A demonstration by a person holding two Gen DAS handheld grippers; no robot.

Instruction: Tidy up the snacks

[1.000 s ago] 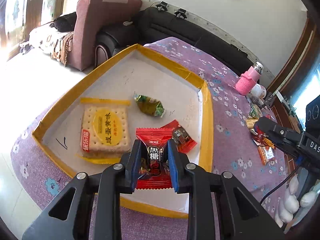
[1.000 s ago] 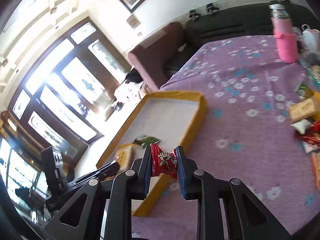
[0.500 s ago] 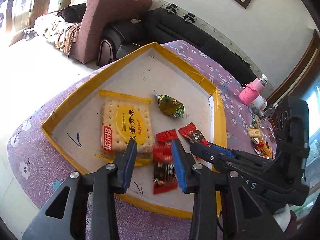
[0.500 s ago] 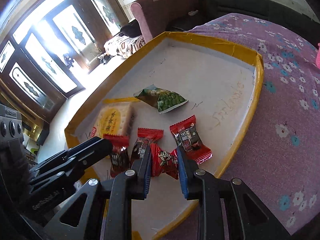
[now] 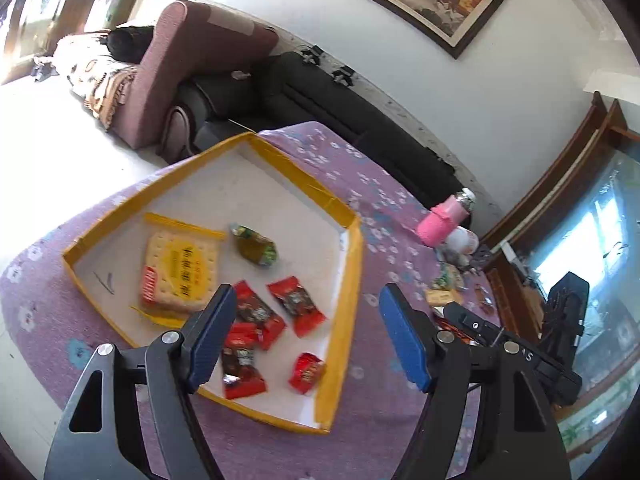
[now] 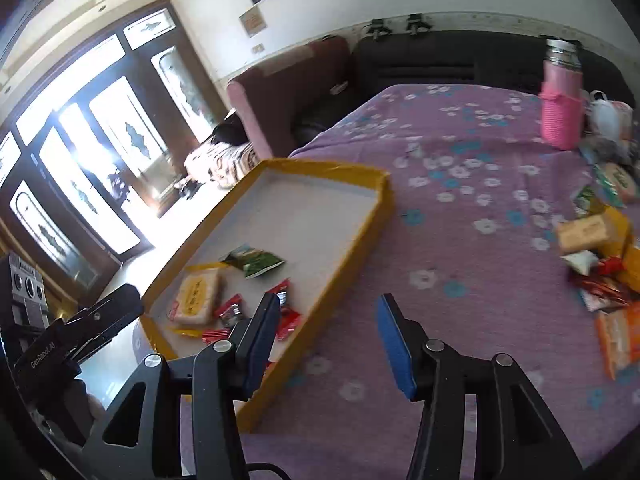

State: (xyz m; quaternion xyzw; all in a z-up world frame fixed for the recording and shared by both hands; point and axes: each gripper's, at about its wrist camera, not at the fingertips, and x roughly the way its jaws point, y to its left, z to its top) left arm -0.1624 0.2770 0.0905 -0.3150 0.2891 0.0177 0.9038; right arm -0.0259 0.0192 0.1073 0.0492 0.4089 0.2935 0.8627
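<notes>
- Yellow-edged tray (image 5: 347, 268) holds your sorted snacks: cracker pack (image 5: 180, 270), green packet (image 5: 256, 246) and red candies (image 5: 296, 306), grouped at its near corner.
- Your left gripper (image 5: 304, 336) and right gripper (image 6: 326, 334) have just been opening; jaws apart, nothing between them.
- Drop-off looks done, I judge; fetching comes next.
- Unsorted pile (image 6: 600, 256) waits at the bedspread's (image 6: 460, 208) right edge, well apart from both grippers; swing right.
</notes>
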